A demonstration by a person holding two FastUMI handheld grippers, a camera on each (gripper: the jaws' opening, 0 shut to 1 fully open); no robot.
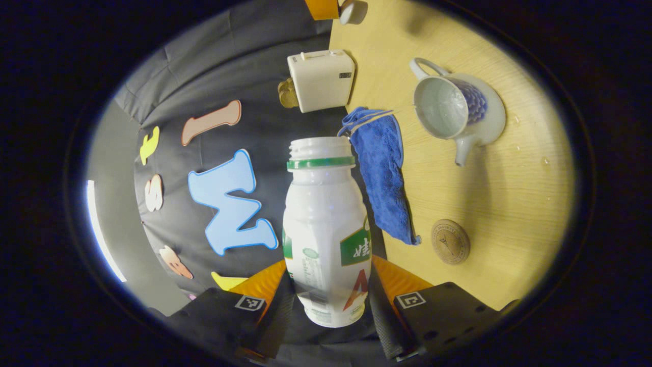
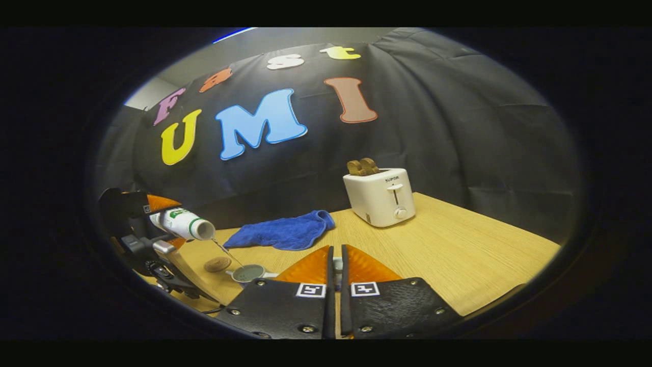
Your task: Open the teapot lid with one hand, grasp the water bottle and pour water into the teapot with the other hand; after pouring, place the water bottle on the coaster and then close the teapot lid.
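Observation:
My left gripper (image 1: pixel 331 278) is shut on a white water bottle (image 1: pixel 326 224) with a green neck ring and no cap. In the right gripper view that left gripper (image 2: pixel 165 221) holds the bottle (image 2: pixel 183 223) tipped over, and a thin stream of water (image 2: pixel 227 253) falls into the open teapot (image 2: pixel 248 273). The white and blue teapot (image 1: pixel 458 109) stands lidless on the wooden table (image 1: pixel 509 204). A round wooden coaster (image 1: pixel 450 241) lies beside it, bare. My right gripper (image 2: pixel 336 253) is shut on a small white piece, the teapot lid (image 1: pixel 353 10), held off to the side.
A blue cloth (image 1: pixel 382 178) lies crumpled between the teapot and the wall. A white toaster (image 2: pixel 379 196) with toast in it stands at the back of the table. A few water drops (image 1: pixel 545 161) dot the wood near the teapot.

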